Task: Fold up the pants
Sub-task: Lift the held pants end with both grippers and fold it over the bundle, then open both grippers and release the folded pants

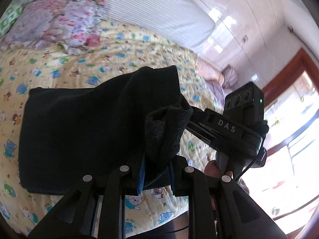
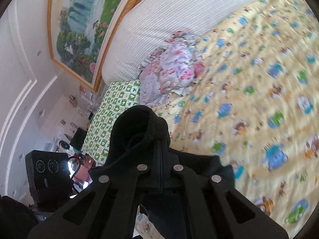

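The black pants (image 1: 79, 131) lie partly folded on the yellow cartoon bedspread (image 1: 99, 59). My left gripper (image 1: 155, 159) is shut on a bunched edge of the pants and lifts it off the bed. My right gripper (image 2: 161, 149) is shut on another bunched edge of the pants (image 2: 139, 125), held above the bed. The right gripper's body (image 1: 229, 131) shows in the left wrist view, touching the same raised fabric. The left gripper's camera block (image 2: 47, 171) shows at the lower left of the right wrist view.
A floral quilt (image 1: 59, 23) lies bunched at the head of the bed against a white striped headboard (image 1: 159, 10). A green checked pillow (image 2: 111, 119) sits at the bed's edge. A framed painting (image 2: 83, 23) hangs on the wall. A window (image 1: 289, 129) is to the right.
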The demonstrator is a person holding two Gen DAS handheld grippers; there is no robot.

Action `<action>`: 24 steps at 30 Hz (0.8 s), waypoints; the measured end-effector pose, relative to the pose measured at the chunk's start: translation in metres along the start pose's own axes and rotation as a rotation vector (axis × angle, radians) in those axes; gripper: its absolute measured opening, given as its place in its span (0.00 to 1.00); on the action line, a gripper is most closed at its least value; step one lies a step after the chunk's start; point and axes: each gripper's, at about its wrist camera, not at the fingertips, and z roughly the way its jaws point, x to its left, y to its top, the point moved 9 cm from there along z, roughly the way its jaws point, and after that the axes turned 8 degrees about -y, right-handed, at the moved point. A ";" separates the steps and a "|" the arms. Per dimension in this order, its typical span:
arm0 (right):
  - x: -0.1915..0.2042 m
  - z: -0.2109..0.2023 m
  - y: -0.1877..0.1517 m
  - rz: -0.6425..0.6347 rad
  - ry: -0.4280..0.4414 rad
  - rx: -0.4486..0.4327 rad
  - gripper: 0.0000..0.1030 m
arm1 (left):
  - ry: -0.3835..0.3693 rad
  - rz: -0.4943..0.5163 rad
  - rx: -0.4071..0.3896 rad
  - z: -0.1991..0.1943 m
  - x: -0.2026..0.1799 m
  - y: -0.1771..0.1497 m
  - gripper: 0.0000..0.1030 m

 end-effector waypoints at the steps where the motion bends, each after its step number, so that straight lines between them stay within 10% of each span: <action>1: -0.005 -0.003 -0.001 0.011 -0.002 -0.007 0.01 | 0.005 0.009 0.009 0.006 -0.002 -0.002 0.19; 24: -0.034 -0.060 -0.007 0.051 -0.188 -0.134 0.01 | -0.090 0.055 0.061 0.005 -0.014 -0.021 0.45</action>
